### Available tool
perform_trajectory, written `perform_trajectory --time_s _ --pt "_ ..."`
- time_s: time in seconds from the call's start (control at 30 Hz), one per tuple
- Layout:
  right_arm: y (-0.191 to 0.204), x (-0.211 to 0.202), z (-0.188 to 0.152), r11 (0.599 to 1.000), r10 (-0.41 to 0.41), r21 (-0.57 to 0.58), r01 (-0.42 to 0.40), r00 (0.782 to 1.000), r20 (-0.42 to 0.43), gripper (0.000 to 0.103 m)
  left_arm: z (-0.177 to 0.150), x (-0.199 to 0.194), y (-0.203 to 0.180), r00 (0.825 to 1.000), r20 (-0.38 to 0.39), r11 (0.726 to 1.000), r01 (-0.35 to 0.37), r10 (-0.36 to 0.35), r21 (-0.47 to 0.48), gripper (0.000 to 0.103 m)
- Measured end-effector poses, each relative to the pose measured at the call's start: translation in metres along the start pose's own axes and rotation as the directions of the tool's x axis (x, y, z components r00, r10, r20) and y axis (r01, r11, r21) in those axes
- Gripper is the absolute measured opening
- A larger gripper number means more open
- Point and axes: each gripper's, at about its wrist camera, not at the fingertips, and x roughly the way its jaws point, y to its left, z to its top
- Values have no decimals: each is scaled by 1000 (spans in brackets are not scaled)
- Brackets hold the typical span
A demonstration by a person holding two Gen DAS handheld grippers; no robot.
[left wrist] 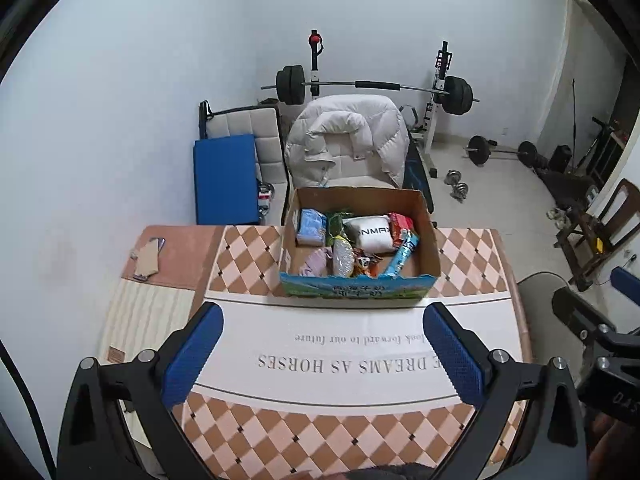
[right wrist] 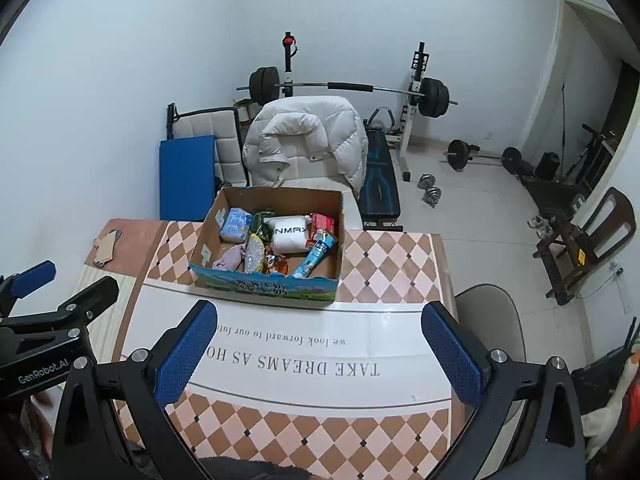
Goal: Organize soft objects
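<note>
Both my jaws stand apart, empty: left gripper, right gripper. Cardboard box sits mid-tabletop, soft items jumbled inside. Lilac cloth, probably fabric, lies nearest; approach from above, pinch one item only.

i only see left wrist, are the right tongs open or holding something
Observer: The right tongs are open and empty, over the tablecloth on the near side of the cardboard box.
Operator: first word printed on that cloth? mine is cut off
Observer: It is TAKE, so the line reads TAKE DREAMS AS HORSES.
</note>
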Motion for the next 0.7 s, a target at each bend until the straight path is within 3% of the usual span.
perform_trajectory --time_s 0.23,0.7 --pt "1 9 9 998 -64 -4 64 997 30 103 8 11 4 1000 23 1000 -14 15 -12 102" --pt "0 30 27 996 -92 8 92 995 42 103 21 16 6 999 44 1000 -14 15 -23 103"
